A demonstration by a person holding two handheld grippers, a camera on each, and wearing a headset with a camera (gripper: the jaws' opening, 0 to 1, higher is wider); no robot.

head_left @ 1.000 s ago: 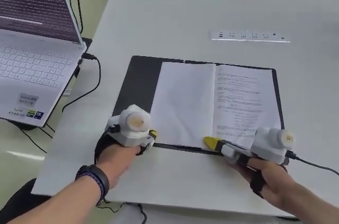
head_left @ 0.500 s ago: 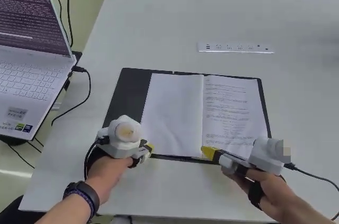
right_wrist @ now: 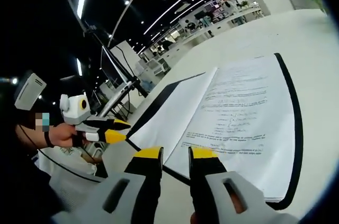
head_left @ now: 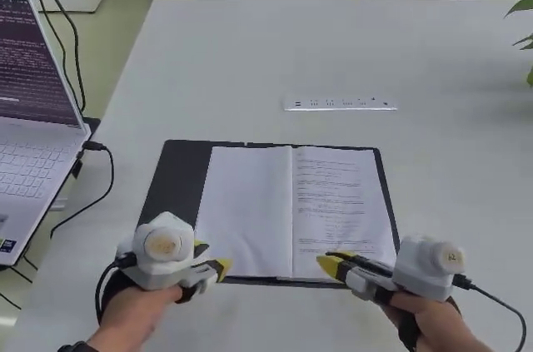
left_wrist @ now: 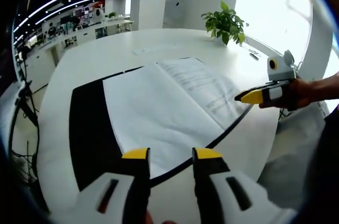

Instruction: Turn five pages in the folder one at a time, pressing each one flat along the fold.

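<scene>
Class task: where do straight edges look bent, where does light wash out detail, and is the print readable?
Head view: the black folder keeps straight edges; the printed white page is too soft to read. Left gripper view: fisheye bows the white table, and the window behind the green potted plant blows out. Right gripper view: folder edge curves; surroundings dark.

Folder (head_left: 171, 190) lies flat on the table (head_left: 250, 52). Power strip (head_left: 340, 104) sits beyond it at twelve o'clock, laptop (head_left: 25, 161) at nine, left gripper (head_left: 218, 268) at seven, right gripper (head_left: 329, 262) at five.
</scene>
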